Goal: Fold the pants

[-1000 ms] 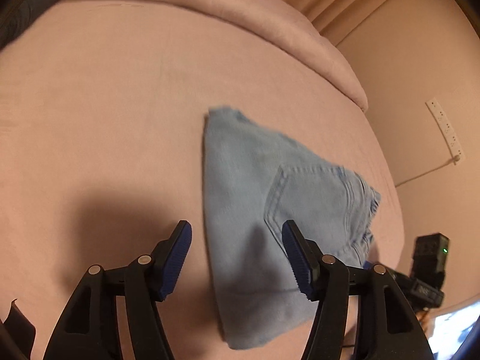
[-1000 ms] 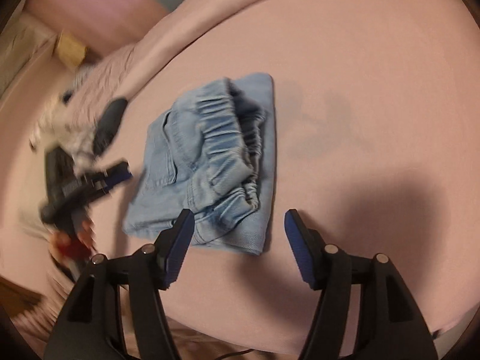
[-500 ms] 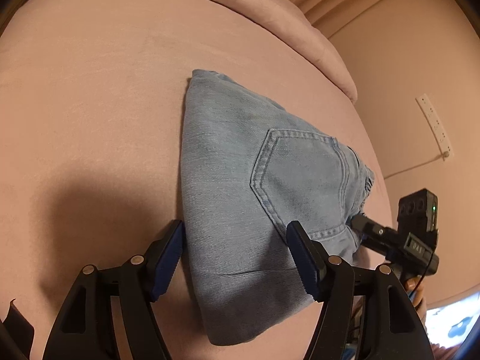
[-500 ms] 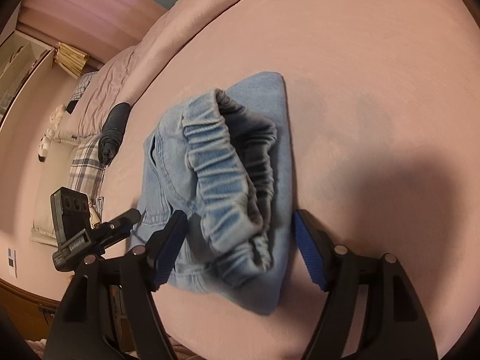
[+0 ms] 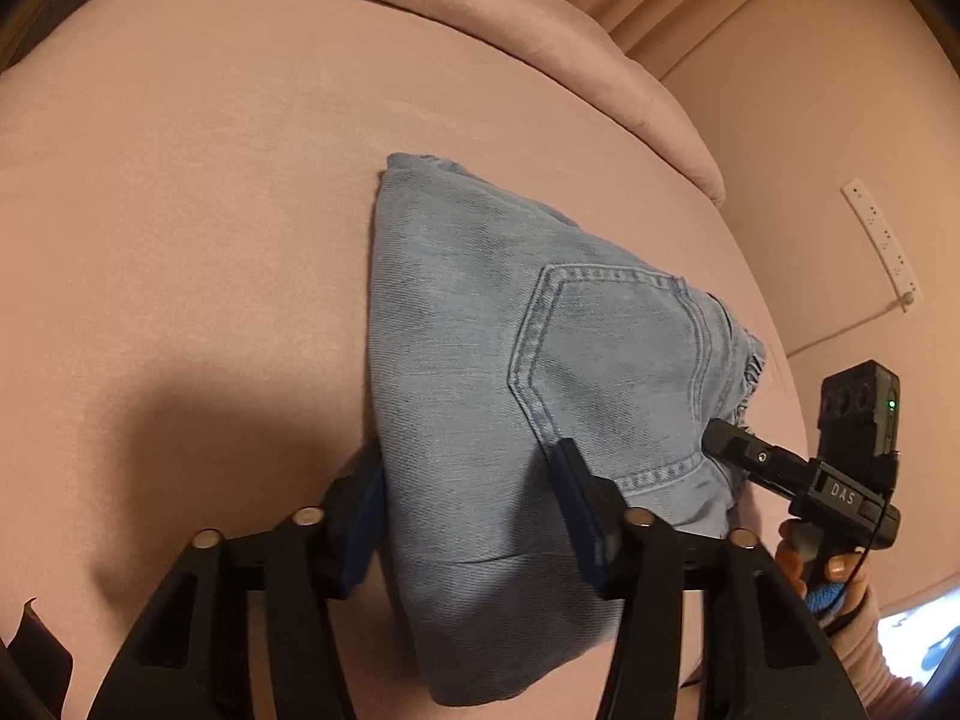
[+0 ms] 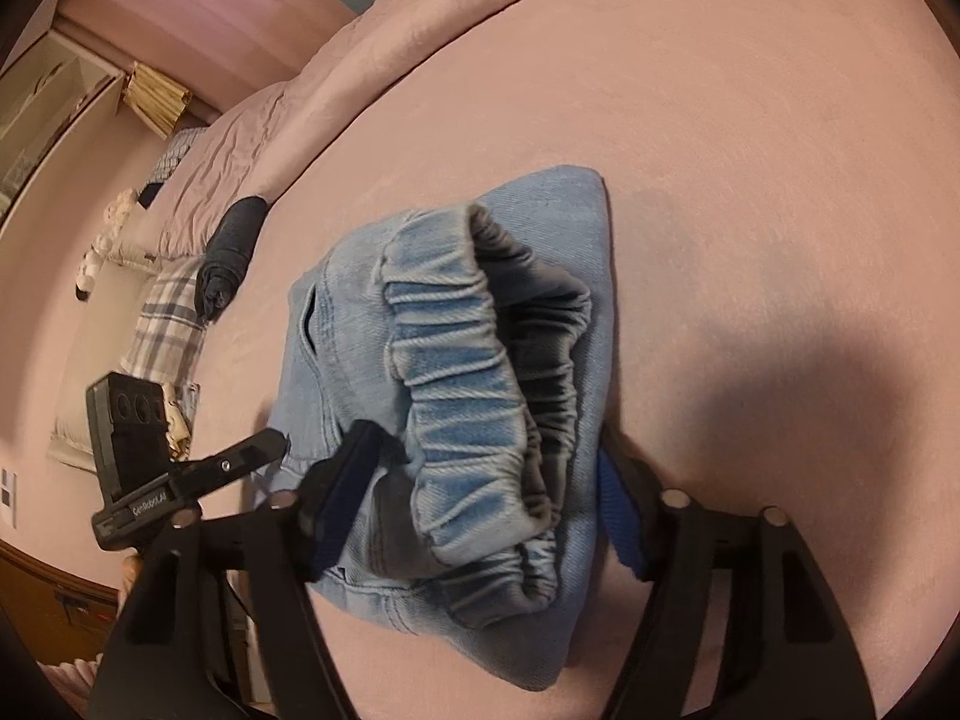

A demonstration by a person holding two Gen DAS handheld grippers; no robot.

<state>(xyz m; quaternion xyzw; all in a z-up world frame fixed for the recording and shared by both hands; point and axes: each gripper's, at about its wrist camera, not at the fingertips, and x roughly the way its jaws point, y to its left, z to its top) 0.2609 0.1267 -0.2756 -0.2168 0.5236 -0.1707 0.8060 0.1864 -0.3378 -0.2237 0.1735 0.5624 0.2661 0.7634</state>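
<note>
On the pink bed [image 5: 180, 192], folded denim pants [image 5: 510, 360] are lying between both grippers: left gripper [image 5: 468, 516] is straddling the fold end, right gripper [image 6: 480, 504] the waistband [image 6: 462, 396], each with fingers spread, neither clamping.

A dark rolled garment [image 6: 228, 252] lies beside plaid bedding [image 6: 165, 324].

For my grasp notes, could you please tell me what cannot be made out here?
- Left wrist view: left gripper left fingertip, behind the folded light-blue denim pants.
- Right wrist view: right gripper right finger's contact, behind the pants' elastic waistband.
- Both views: the pants' underside.
</note>
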